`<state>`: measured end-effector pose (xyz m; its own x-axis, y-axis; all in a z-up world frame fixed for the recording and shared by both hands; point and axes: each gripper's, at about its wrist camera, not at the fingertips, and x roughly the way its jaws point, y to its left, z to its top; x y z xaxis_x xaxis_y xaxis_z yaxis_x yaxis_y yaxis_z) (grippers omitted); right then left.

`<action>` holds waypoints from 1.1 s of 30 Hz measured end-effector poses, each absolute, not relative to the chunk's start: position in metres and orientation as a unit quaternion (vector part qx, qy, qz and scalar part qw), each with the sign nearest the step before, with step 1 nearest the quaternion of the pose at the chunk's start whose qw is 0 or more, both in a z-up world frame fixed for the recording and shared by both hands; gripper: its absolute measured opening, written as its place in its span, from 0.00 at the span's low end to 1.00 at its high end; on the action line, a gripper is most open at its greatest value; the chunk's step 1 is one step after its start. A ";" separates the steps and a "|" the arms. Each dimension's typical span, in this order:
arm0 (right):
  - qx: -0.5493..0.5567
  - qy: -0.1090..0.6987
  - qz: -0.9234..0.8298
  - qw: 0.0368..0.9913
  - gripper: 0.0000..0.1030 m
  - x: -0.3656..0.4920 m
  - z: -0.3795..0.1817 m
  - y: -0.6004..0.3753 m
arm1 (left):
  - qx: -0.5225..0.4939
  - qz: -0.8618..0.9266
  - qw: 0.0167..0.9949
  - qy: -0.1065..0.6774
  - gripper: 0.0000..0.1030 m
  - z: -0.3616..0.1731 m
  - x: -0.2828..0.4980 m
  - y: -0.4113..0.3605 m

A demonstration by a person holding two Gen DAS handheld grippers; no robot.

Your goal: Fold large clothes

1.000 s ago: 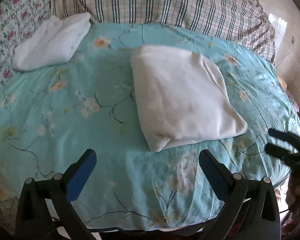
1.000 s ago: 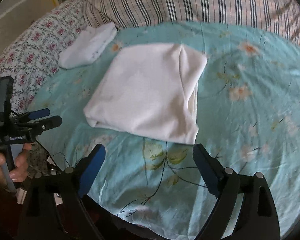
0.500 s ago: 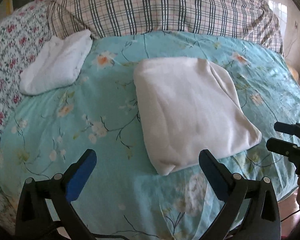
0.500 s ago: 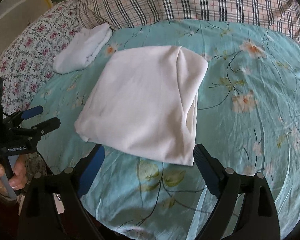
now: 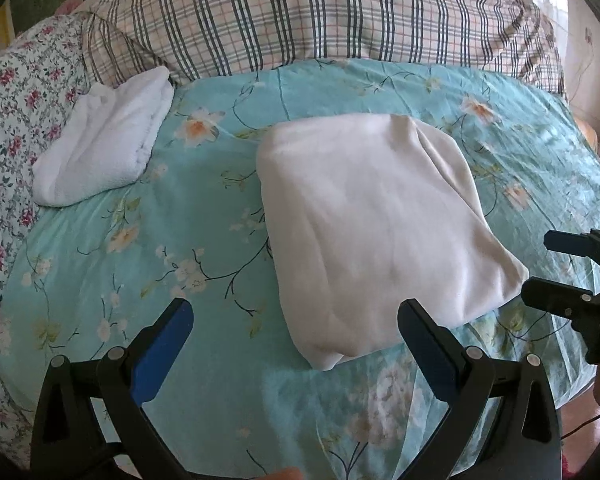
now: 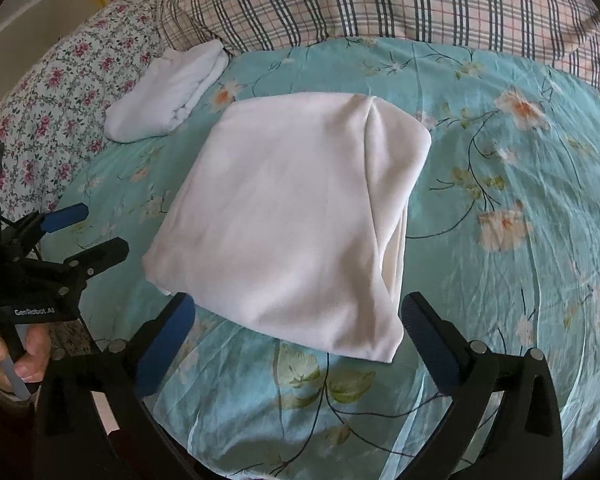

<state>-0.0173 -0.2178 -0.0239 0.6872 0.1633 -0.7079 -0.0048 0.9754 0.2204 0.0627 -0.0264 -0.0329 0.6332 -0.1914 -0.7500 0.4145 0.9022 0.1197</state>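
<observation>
A folded cream-white garment (image 5: 372, 220) (image 6: 292, 216) lies flat in the middle of the turquoise flowered bed sheet (image 5: 140, 240) (image 6: 500, 240). My left gripper (image 5: 296, 312) hovers open at the garment's near left corner, with nothing pressed between its blue pads. My right gripper (image 6: 298, 304) is just in front of the garment's near edge. Its jaws are opening wide, and the pads touch no cloth. Each gripper also shows in the other's view: the right gripper (image 5: 548, 266) at the right edge, the left gripper (image 6: 96, 230) at the left, held by a hand (image 6: 4, 356).
A smaller folded white cloth (image 5: 104, 140) (image 6: 168, 92) lies at the back left of the sheet. Behind it is a plaid quilt (image 5: 320, 16) (image 6: 380, 0), and to the left a pink flowered cover (image 5: 12, 100) (image 6: 60, 92). The bed's edge runs just under both grippers.
Both grippers have moved forward over the bed, so the folded garment sits closer to the fingers. The right jaws stand slightly wider. The garment itself has not moved.
</observation>
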 end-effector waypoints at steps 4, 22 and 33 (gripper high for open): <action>0.099 0.396 0.052 0.911 1.00 -0.013 -0.023 -0.216 | 0.140 -0.171 0.893 0.393 0.99 -0.032 0.063 -0.027; 0.092 0.396 0.056 0.912 1.00 -0.014 -0.019 -0.210 | 0.137 -0.171 0.894 0.390 0.99 -0.028 0.058 -0.026; 0.091 0.398 0.058 0.911 1.00 -0.016 -0.022 -0.207 | 0.134 -0.171 0.895 0.390 0.99 -0.026 0.054 -0.023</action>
<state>-0.0164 -0.2073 -0.0224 0.6764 0.1778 -0.7147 -0.0336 0.9769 0.2112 0.0542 -0.0225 -0.0261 0.6373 -0.2009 -0.7440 0.4100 0.9058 0.1065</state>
